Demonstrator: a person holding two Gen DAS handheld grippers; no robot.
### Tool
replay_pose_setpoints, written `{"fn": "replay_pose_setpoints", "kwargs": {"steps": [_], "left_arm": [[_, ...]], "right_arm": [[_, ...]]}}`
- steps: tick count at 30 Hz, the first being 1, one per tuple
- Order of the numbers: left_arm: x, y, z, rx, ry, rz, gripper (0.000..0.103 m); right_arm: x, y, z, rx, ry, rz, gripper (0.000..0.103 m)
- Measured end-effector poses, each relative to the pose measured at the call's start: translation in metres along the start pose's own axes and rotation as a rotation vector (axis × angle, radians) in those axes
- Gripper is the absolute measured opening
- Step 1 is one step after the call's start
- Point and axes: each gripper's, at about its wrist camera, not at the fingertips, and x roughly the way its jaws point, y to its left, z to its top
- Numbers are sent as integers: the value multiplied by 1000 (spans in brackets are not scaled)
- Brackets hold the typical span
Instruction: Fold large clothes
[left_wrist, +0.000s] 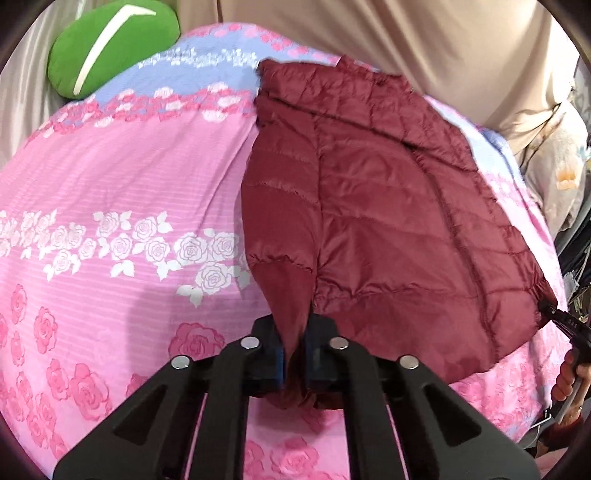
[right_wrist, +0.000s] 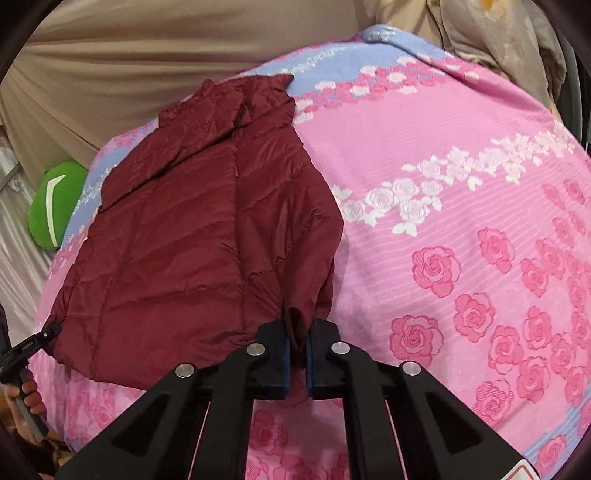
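A maroon quilted jacket (left_wrist: 388, 221) lies spread on a pink rose-patterned bed sheet (left_wrist: 110, 177), collar at the far end. My left gripper (left_wrist: 294, 354) is shut on a bunched fold at the jacket's near left corner, and cloth fills the gap between its blue pads. In the right wrist view the jacket (right_wrist: 192, 240) sits left of centre, and my right gripper (right_wrist: 296, 354) is shut on its near right corner. Each view shows the other gripper at the frame edge, pinching the opposite hem corner: the right gripper (left_wrist: 550, 312) and the left gripper (right_wrist: 46, 334).
A green cushion (left_wrist: 110, 48) lies at the bed's far left corner. Beige fabric (left_wrist: 406, 37) hangs behind the bed. A pale bundle of cloth (left_wrist: 561, 177) sits at the far right. A person's hand (left_wrist: 569, 380) grips the right handle. Bare sheet (right_wrist: 461, 184) stretches on both sides of the jacket.
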Motion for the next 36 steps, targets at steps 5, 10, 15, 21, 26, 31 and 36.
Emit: {"fn": "replay_pose_setpoints", "kwargs": {"steps": [5,10,15,21,26,31,36], "left_arm": [[-57,-10,-2,12,-121,-68,3],[-132,-17,0,18,-283,-130,3],[-201,-20,11,42,-471,-136,3],[-199,-26,57,65,-481,-98,4],[-91,-23,125,58,-300,-7,4],[22,-17,176,45,-153,115,4],[118,-4,201,5,-45,218,4]], "right_arm": [[-58,17,4,-103,-84,19,4],[-136,27,14,-201,-235,27,3],[-202,24,32,-175,-403,67,3],[-210,23,69,-125,-466,131,3],[-118,38,123,-154,-325,87,3],[3,41,183,-117,-155,-8,3],[89,35,209,-53,-62,-53,3]]}}
